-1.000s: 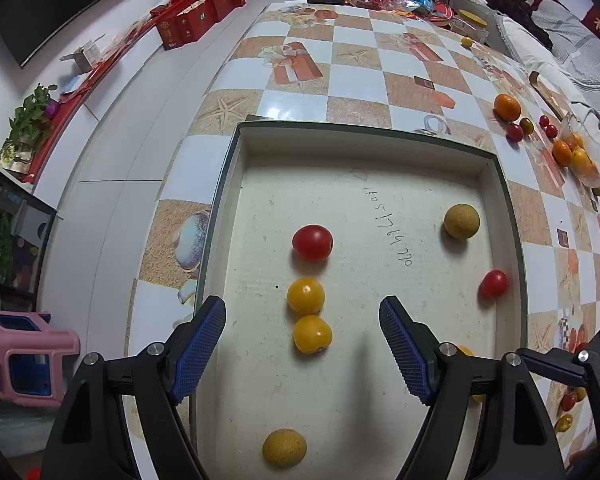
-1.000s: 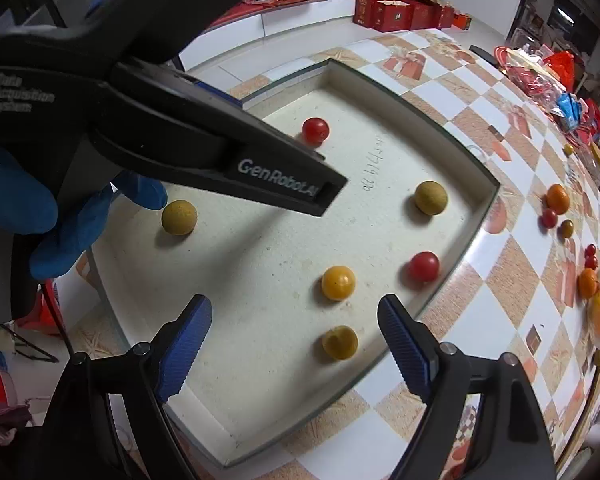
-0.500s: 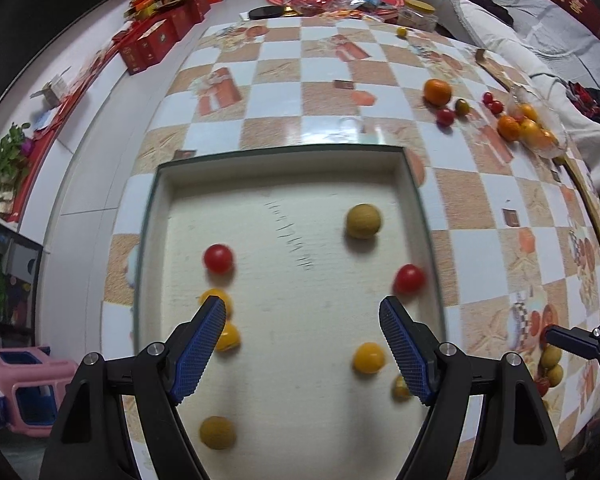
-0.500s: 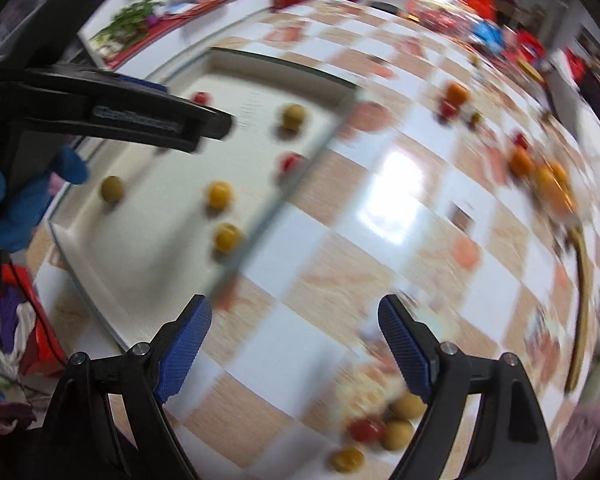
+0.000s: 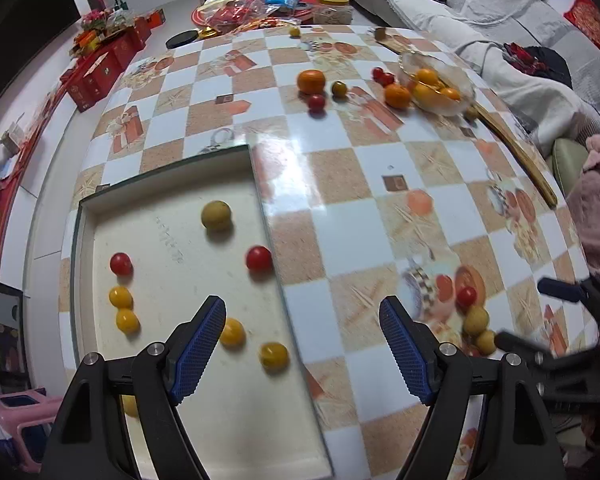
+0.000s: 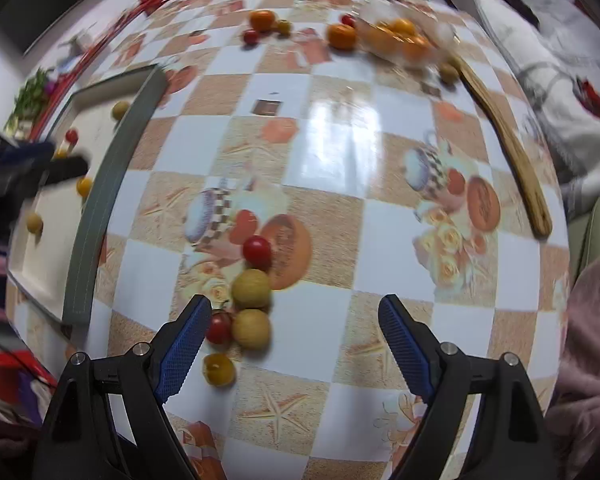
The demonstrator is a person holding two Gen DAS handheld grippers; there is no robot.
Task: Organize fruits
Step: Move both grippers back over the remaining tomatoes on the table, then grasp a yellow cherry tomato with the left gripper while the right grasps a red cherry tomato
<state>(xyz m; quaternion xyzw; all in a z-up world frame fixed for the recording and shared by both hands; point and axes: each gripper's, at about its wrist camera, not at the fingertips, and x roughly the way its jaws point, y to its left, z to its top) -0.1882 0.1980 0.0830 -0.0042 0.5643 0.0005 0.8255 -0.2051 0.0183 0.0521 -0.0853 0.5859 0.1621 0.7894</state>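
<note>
A shallow white tray (image 5: pixel 256 184) holds several small fruits: red tomatoes (image 5: pixel 259 258), yellow ones (image 5: pixel 231 332) and a tan round fruit (image 5: pixel 216 215). My left gripper (image 5: pixel 302 342) is open and empty above the tray's right rim. My right gripper (image 6: pixel 294 342) is open and empty over a loose cluster on the table: a red tomato (image 6: pixel 257 251), two tan fruits (image 6: pixel 251 289), a small red tomato (image 6: pixel 219 329) and a yellow one (image 6: pixel 219 369). The tray also shows in the right wrist view (image 6: pixel 112 172).
A glass bowl of oranges (image 5: pixel 436 84) sits at the far right, with loose oranges (image 5: pixel 311 81) and small tomatoes beside it. A long wooden stick (image 5: pixel 512 152) lies along the right table edge. Snack bags and boxes crowd the far end. A sofa stands to the right.
Both grippers have swung right, away from over the tray. The left now straddles the tray's right rim. The right now faces the loose fruit cluster on the table. Both stayed open.
</note>
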